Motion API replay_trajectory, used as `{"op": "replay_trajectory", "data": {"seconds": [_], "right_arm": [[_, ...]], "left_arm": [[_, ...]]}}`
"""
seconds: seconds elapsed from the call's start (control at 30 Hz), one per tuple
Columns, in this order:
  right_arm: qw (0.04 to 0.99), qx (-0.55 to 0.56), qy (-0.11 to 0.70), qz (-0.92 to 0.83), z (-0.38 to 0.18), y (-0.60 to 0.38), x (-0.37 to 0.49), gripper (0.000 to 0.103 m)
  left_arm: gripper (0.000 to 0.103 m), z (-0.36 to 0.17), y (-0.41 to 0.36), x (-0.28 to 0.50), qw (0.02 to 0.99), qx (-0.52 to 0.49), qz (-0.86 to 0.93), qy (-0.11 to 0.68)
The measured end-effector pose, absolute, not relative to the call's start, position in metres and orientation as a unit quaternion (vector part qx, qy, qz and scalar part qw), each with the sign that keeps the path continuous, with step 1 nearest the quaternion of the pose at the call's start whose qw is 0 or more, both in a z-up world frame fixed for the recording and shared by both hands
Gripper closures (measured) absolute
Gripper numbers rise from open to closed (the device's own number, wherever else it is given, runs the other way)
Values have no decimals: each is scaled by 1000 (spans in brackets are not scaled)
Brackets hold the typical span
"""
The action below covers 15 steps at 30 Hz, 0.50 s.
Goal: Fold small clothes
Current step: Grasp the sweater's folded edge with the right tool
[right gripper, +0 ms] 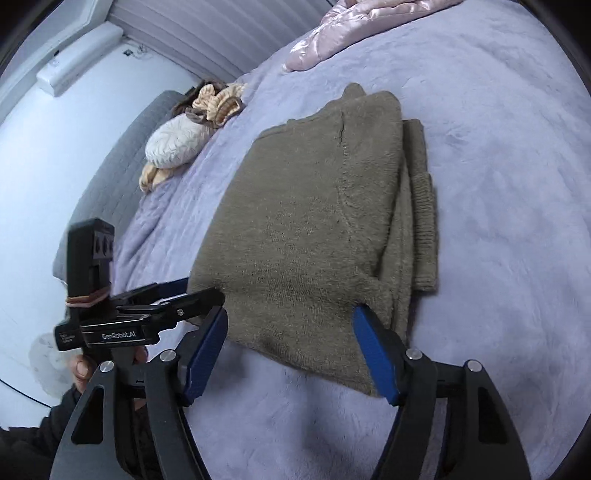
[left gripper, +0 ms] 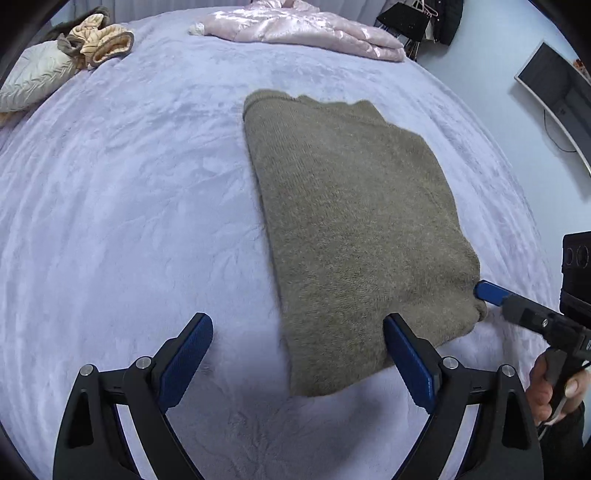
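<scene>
An olive-brown knit sweater (left gripper: 351, 221) lies folded into a long rectangle on the lilac bed cover (left gripper: 129, 221). It also shows in the right wrist view (right gripper: 303, 229), with folded layers and a ribbed cuff at its right side. My left gripper (left gripper: 297, 334) is open, its jaws wide apart over the sweater's near left corner. My right gripper (right gripper: 290, 332) is open over the sweater's near edge. In the left wrist view the right gripper's blue fingertip (left gripper: 491, 291) touches the sweater's near right corner. The left gripper (right gripper: 177, 291) shows in the right wrist view at the sweater's left corner.
A shiny pink padded jacket (left gripper: 306, 29) lies at the far side of the bed. A cream quilted garment (left gripper: 37, 77) and beige clothes (left gripper: 99, 40) lie at the far left. A monitor (left gripper: 557, 99) stands to the right, beyond the bed.
</scene>
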State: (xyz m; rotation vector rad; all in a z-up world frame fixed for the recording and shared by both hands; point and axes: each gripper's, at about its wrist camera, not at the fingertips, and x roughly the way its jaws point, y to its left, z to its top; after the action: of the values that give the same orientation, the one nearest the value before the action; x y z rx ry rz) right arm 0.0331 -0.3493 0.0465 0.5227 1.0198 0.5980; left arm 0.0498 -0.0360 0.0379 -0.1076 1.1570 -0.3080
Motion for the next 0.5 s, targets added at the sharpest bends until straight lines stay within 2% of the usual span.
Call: {"op": "replay_trajectory", "data": {"seconds": [0.03,0.17,0.37,0.5], "right_arm": [[811,241,464,263,55,-359,30,21],[847,240,430,201,76,-390,43,5],[805,262,487,214,44,-385,102,4],[779,265,522,224,18,-365,130,4]], "left_arm": [[10,44,-29,52,828,-55,-147,538],[10,52,-18,89,817,-92,-152,549],[10,23,-41,145,764,-133,-197,599],[10,4,-64,154,753,-118,-206,613]]}}
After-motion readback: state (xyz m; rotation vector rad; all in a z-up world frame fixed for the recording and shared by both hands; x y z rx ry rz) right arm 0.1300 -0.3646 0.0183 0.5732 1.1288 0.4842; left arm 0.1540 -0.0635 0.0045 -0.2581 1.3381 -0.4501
